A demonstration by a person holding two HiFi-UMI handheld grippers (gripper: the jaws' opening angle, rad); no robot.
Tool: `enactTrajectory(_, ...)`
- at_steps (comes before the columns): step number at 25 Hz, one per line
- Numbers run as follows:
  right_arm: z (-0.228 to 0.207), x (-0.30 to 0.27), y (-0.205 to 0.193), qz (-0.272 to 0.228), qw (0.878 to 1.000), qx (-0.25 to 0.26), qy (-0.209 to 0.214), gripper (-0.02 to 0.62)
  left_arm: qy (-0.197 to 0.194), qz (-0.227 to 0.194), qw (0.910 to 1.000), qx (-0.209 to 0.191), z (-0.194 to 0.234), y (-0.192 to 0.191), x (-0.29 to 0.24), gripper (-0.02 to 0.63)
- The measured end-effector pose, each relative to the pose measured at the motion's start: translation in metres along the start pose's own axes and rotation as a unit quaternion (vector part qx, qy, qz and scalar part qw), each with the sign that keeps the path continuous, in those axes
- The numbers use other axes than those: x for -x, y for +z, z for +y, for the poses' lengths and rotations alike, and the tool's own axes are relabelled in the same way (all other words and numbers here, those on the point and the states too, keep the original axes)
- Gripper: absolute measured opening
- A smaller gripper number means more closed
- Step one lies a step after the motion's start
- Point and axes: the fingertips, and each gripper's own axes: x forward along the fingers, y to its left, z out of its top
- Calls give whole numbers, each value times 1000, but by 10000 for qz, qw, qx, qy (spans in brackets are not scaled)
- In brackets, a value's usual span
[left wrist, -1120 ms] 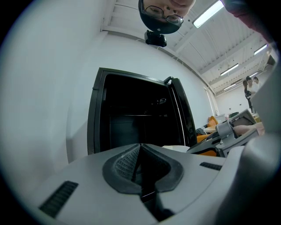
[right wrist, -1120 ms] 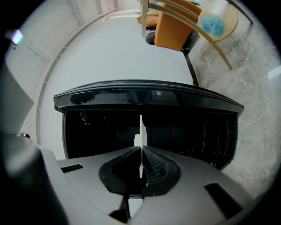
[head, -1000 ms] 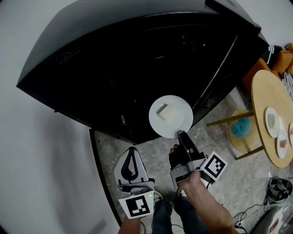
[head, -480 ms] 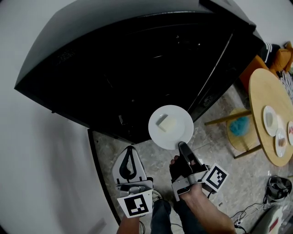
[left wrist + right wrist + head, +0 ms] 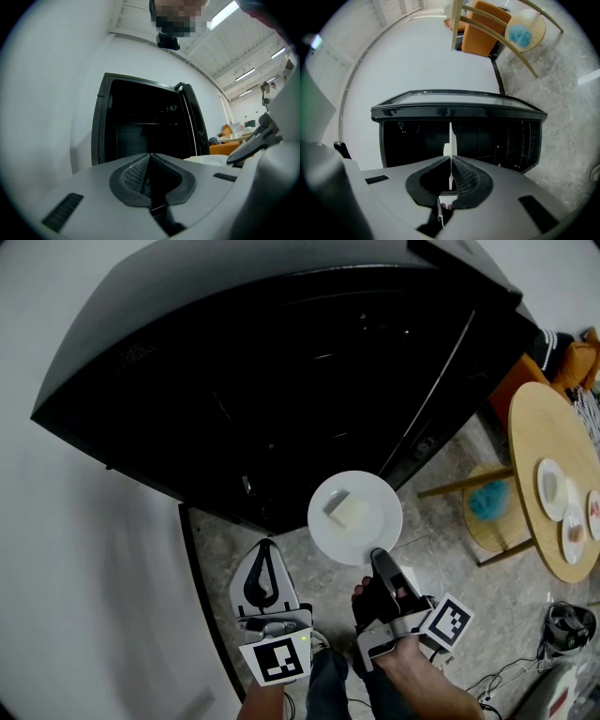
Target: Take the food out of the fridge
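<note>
Outside open black fridge (image 5: 281, 381), draws plate (image 5: 382, 532) of food (image 5: 349, 512) farther clear, pinched in right gripper (image 5: 377, 557); left gripper (image 5: 269, 549) closed, empty.

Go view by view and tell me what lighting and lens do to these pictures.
Head view: fisheye bends the fridge; its open interior is near black, the white plate bright. Left gripper view: dark corners, ceiling lights glare, fridge shelves barely show. Right gripper view: the plate, held in the right tongs, shows edge-on as a thin line against the dark fridge.
</note>
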Motion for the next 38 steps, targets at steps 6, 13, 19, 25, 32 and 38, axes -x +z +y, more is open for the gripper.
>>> enactTrajectory(6,3,3,1,-32,10000,48,21,29,-11,37,10000,35,-4,0,4,14)
enactTrajectory(13,5,7,-1,-19,9999,103,-55,29,-8,45,10000,30,-6,7,9,14)
enactTrajectory(19,7,10,-5,-17,9999,90,-111,29,-35,3,10000,29,-8,18,11,14)
enactTrajectory(25,24,11,-8,2,9999,125,-60,29,-41,36,10000,40,-9,32,20,14)
enactTrajectory(32,44,16,-15,14,9999,81,-63,29,-58,44,9999,101,-13,52,30,14)
enactTrajectory(38,63,23,-21,52,9999,89,-57,29,-36,-18,9999,158,-14,75,35,14)
